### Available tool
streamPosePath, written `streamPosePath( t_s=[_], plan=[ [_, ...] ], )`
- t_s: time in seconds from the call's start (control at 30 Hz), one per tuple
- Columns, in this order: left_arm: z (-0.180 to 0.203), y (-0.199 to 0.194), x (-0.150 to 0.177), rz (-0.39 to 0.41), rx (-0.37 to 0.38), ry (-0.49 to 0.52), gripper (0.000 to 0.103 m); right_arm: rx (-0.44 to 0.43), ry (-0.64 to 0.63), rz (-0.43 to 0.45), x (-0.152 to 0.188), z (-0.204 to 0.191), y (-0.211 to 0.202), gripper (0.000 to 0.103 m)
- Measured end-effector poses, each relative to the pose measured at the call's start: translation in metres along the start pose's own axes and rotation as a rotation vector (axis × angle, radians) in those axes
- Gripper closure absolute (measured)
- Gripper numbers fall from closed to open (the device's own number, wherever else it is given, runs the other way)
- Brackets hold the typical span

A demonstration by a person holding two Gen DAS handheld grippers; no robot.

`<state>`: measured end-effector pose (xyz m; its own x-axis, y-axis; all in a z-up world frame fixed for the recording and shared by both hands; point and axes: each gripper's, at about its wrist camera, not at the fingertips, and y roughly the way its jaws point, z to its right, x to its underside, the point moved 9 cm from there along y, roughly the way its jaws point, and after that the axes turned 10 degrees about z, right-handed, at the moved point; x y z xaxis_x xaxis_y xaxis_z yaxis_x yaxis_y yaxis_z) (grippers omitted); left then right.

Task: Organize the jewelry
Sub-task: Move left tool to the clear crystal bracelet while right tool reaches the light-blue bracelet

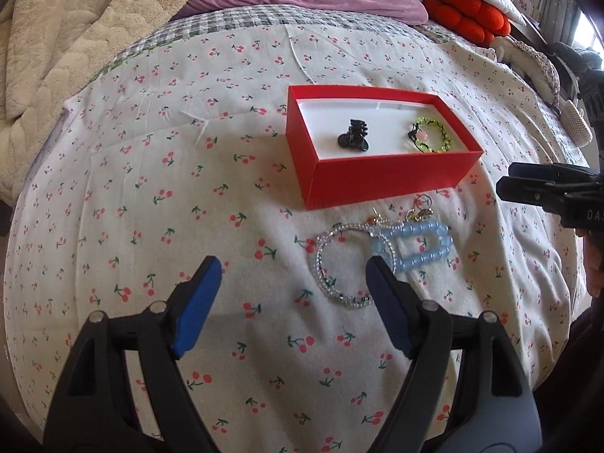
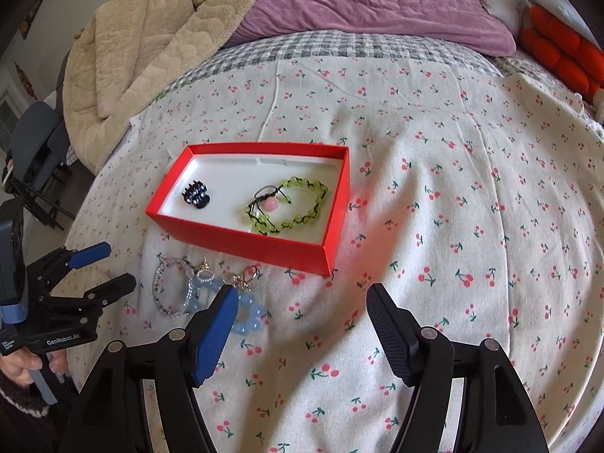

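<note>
A red box (image 1: 377, 179) (image 2: 241, 234) with a white inside lies on the cherry-print bedsheet. In it are a black hair claw (image 1: 353, 136) (image 2: 196, 195) and a green bead bracelet (image 1: 434, 136) (image 2: 302, 207). In front of the box lie a clear bead bracelet (image 1: 324, 264) (image 2: 170, 287), a light blue bead bracelet (image 1: 419, 243) (image 2: 247, 315) and small gold earrings (image 1: 421, 207) (image 2: 245, 277). My left gripper (image 1: 292, 287) (image 2: 105, 264) is open and empty, just before the clear bracelet. My right gripper (image 2: 302, 313) (image 1: 507, 181) is open and empty, right of the loose jewelry.
A beige blanket (image 2: 132, 56) and a purple quilt (image 2: 377, 3) lie at the head of the bed. A red-orange cushion (image 1: 468, 11) (image 2: 558, 53) sits at the far right. The bed edge drops off at the left in the right wrist view, with dark furniture (image 2: 34, 143) beyond.
</note>
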<state>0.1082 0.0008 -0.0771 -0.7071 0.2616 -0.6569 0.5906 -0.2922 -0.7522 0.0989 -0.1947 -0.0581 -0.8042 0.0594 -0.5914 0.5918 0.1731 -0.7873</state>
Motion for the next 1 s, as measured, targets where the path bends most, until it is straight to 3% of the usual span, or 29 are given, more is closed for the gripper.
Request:
streamPosePath(
  t_s=[0.2,0.53,0.73,1.0],
  plan=[
    [0.030,0.000,0.020,-0.040,0.107,0.074,0.024,0.036,-0.018,-0.041,0.018,-0.003,0.006,0.031],
    [0.067,0.007,0.030,-0.068,0.186,0.174,0.024,0.048,-0.068,-0.101,0.035,-0.014,0.019,0.031],
    [0.080,0.014,0.028,-0.070,0.211,0.197,0.036,0.053,-0.068,-0.116,0.038,-0.013,0.023,0.031],
    [0.081,0.028,0.028,-0.084,0.186,0.220,0.061,0.054,-0.063,-0.121,0.038,-0.013,0.026,0.031]
  ],
)
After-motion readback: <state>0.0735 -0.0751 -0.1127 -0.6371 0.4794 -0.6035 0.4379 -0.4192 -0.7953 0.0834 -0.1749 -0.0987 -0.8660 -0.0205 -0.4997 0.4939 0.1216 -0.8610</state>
